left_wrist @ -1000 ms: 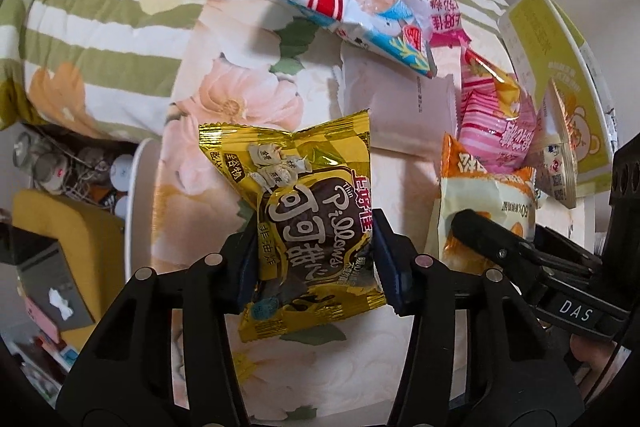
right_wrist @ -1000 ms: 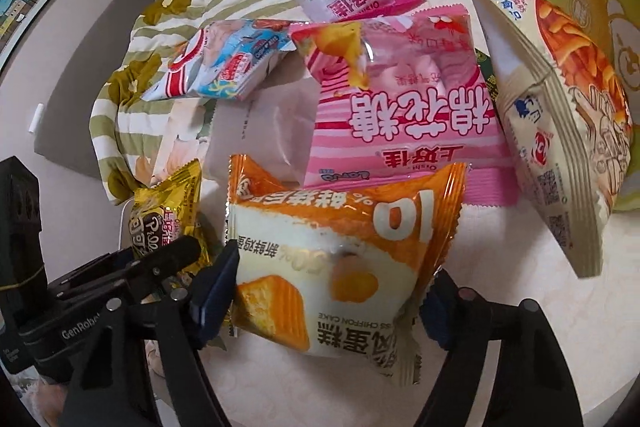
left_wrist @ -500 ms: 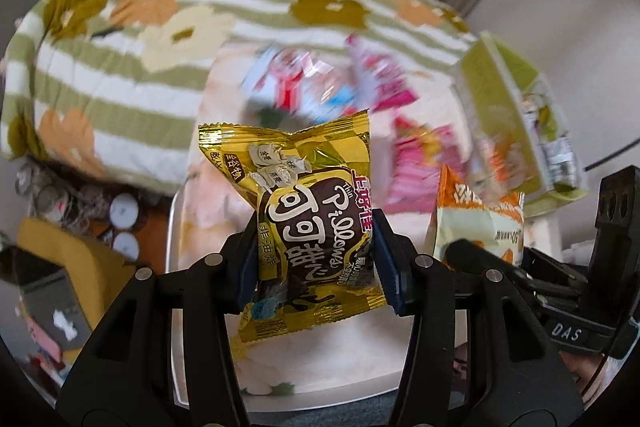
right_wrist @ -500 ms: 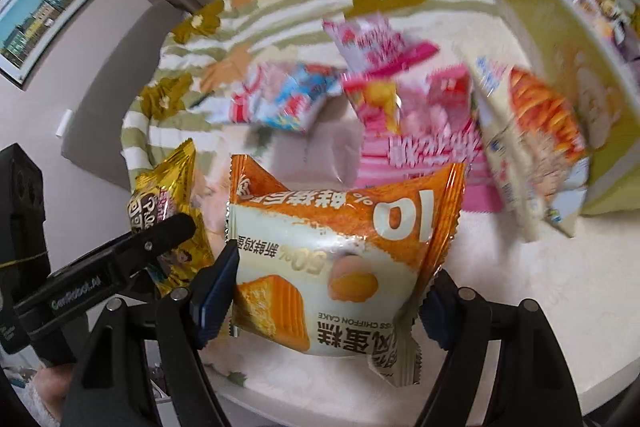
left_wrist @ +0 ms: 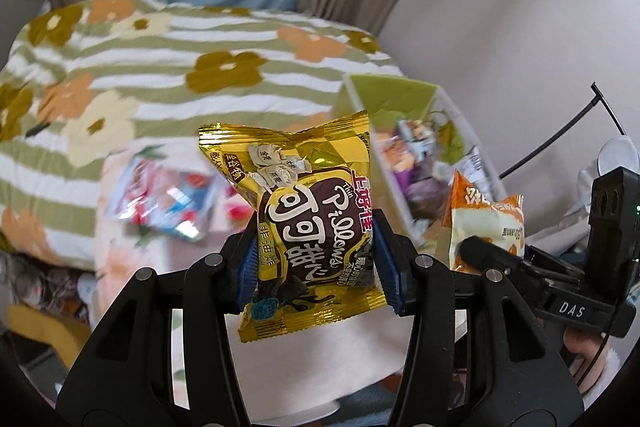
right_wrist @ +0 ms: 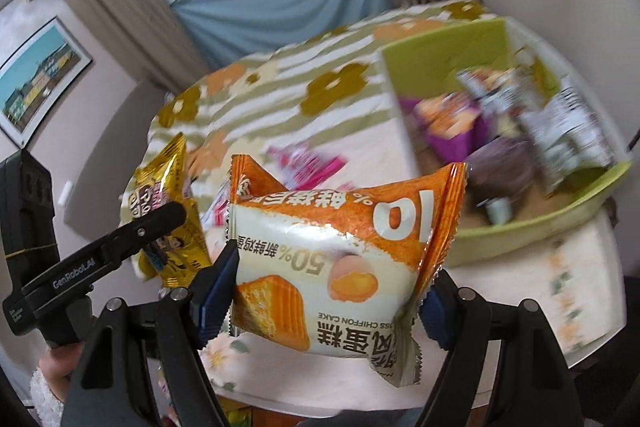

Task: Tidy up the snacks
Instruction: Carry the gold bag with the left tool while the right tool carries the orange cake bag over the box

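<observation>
Between left gripper (left_wrist: 316, 259) pads: yellow snack bag (left_wrist: 304, 223), clamped, airborne.

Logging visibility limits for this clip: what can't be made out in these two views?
- Green box contents, both views: motion blur; labels unreadable.
- Loose packets on the table, both views: blurred, partly behind the yellow packet and orange cake packet.
- Table's near edge: hidden by the left gripper and right gripper.

Both grippers (left_wrist: 316, 259) (right_wrist: 332, 287) side by side, fingers clamped, tilted downward.
</observation>
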The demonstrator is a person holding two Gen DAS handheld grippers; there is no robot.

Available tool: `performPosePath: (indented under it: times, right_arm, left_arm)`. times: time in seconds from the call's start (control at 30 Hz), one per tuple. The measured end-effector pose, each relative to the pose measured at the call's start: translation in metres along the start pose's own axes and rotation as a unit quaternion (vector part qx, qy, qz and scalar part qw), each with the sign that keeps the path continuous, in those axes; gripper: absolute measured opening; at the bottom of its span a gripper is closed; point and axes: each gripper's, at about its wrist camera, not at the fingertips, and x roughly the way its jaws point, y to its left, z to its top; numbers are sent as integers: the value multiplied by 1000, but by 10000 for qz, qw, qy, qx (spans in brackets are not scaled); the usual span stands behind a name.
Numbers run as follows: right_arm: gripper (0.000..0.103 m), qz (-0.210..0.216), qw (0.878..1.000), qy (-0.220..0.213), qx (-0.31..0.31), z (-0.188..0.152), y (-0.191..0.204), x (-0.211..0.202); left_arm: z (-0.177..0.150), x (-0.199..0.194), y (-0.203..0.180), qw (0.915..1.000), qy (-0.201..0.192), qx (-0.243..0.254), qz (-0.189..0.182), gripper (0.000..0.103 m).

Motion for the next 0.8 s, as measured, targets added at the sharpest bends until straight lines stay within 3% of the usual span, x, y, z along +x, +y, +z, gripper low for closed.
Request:
performPosePath:
  times: [0.27, 0.5, 0.8]
  right_arm:
    - [75, -85, 9998, -109, -125, 47, -73, -22]
    - [75, 59, 9997, 83, -229, 76, -131, -19]
    - [75, 244, 9984, 432, -283, 88, -170, -8]
  left_arm:
    - [40, 62, -82, 9998, -7, -37, -194, 46]
    - [72, 137, -144, 9996, 174, -93, -180, 46]
    - [95, 210, -168, 9986, 518, -93, 65, 46]
